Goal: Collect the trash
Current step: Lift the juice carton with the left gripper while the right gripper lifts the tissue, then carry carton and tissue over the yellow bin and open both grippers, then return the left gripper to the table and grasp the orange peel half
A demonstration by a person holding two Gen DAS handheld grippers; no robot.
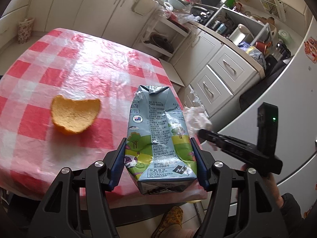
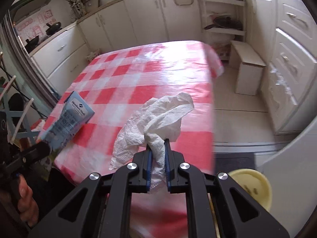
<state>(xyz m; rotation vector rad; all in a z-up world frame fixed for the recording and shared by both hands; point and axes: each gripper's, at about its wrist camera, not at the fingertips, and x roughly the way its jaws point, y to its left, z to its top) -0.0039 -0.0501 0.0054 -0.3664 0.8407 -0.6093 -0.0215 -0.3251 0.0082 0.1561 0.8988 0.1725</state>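
both wrist cams close above checkered table (image 1: pixel 59 63), facing kitchen cabinets

Both grippers are matte black with triangular cut-outs, silver round screws and blue finger pads (image 1: pixel 118 159). The right gripper (image 1: pixel 200 132) carries a green light

You have a crushed milk carton (image 1: pixel 158 138) clamped and lifted off the desk (image 1: pixel 59 63); crumpled white tissue (image 2: pixel 156 123) likewise pinched aloft; orange peel (image 1: pixel 74 117) lies on the desk.
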